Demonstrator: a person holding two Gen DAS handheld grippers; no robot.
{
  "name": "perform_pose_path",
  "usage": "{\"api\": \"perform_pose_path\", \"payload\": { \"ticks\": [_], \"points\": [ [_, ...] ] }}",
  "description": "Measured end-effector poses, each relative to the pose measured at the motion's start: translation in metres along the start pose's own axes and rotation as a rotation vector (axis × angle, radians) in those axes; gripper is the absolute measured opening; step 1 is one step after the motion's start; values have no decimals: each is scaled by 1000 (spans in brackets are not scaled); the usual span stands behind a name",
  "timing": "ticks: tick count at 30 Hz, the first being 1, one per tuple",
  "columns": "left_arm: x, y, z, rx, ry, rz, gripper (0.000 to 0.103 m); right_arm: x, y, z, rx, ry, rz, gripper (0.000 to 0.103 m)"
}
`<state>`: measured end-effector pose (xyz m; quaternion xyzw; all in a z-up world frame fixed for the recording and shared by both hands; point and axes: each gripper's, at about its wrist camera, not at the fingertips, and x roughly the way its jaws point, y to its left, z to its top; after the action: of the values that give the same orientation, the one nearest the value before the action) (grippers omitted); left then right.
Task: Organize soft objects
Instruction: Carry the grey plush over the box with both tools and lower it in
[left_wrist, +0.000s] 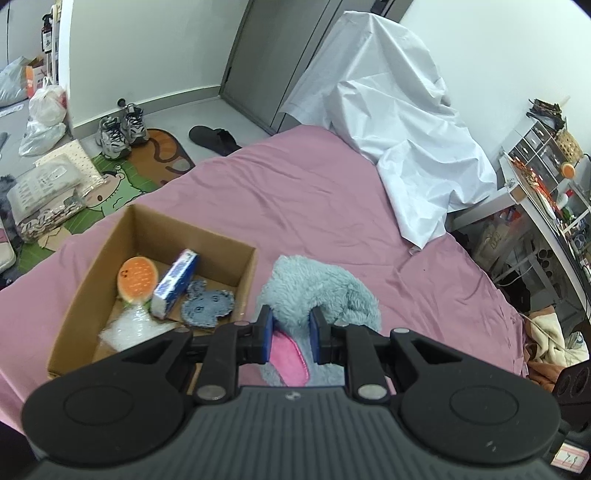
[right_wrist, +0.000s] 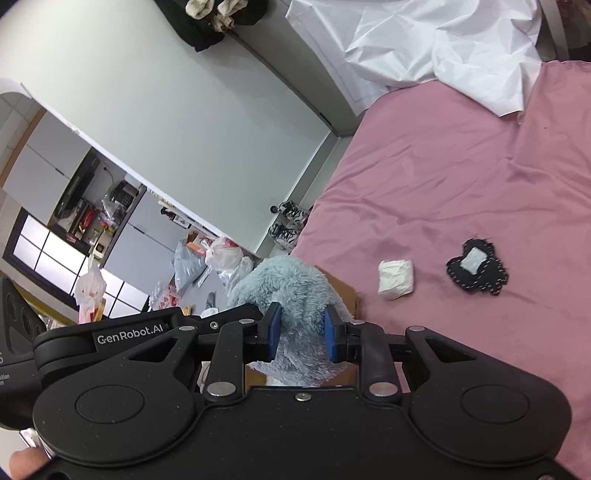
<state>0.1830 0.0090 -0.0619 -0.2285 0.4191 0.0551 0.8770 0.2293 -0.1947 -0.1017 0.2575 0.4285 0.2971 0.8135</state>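
A fluffy grey-blue plush item with a pink lining is held over the pink bed. My left gripper is shut on its near end. My right gripper is shut on the same plush. A cardboard box stands on the bed left of the plush. It holds an orange sponge, a blue-and-white pack, a grey-blue fabric piece and a clear bag. A white soft pack and a black fabric patch lie on the bed in the right wrist view.
A white sheet is heaped at the far end of the bed. Shoes, a slipper, bags and a floor mat lie on the floor left of the bed. A cluttered desk stands on the right.
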Motion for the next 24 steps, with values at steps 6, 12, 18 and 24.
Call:
{"api": "perform_pose_path", "payload": {
  "ticks": [6, 12, 18, 24],
  "points": [
    [-3, 15, 0, -17, 1, -4, 19, 8, 10, -6, -18, 16, 6, 24],
    [-7, 41, 2, -47, 2, 6, 19, 21, 25, -14, -52, 35, 14, 25],
    [-7, 75, 2, -91, 19, 28, 19, 44, 41, -25, -86, 88, 24, 28],
    [0, 98, 1, -110, 43, 66, 19, 50, 51, -27, -101, 102, 7, 41]
  ]
}}
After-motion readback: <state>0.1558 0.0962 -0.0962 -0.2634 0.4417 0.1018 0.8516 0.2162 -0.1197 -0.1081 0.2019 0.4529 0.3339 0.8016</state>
